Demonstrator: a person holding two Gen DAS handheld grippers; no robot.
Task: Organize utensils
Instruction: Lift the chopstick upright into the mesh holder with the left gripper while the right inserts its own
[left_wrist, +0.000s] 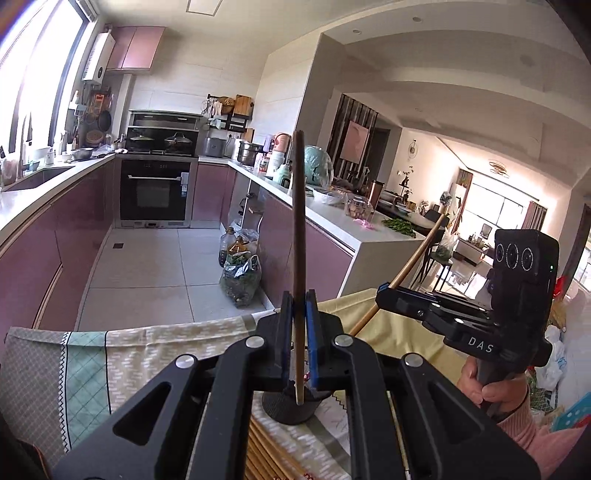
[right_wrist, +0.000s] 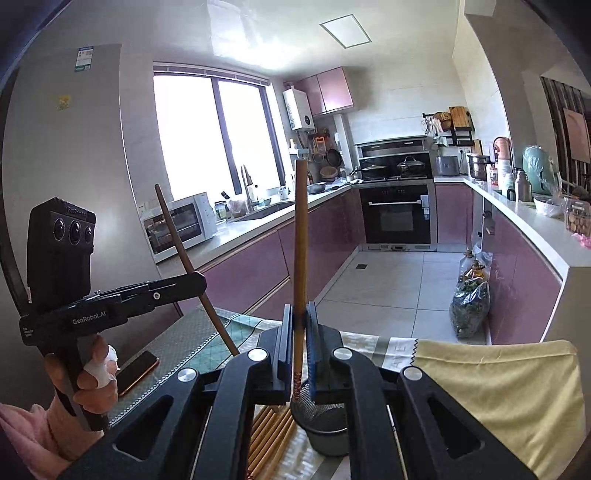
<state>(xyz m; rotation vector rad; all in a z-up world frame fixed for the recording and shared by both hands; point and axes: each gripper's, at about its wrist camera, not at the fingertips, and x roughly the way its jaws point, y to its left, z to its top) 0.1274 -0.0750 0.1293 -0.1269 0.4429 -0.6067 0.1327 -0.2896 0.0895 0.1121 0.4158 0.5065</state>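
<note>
Kitchen with mauve cabinet fronts (right_wrist: 255, 273), grey floor tiles and a bright window behind; up close, a table under a patterned green-and-cream cloth (left_wrist: 85, 373) with a pale yellow cloth (right_wrist: 509, 398) over its right part.

Left gripper (left_wrist: 298, 332): jaws closed on a dark brown wooden chopstick (left_wrist: 298, 221), held near its lower end, standing almost upright. In the right wrist view this same stick leans left.

Right gripper (right_wrist: 298, 343): jaws closed on a lighter tan wooden chopstick (right_wrist: 300, 240), also near upright, its patterned reddish lower end showing between the pads. From the left wrist view it slants up to the right.

Black mesh utensil cup (right_wrist: 325, 421) stands on the table directly below both grippers; the lower tips of both sticks sit above its rim. Just beside the cup on its left lies a row of tan chopsticks (right_wrist: 269, 439), flat on the cloth.

Dark phone (right_wrist: 136, 373) rests on the table's left part. A hand in a pink sleeve grips each handle.
</note>
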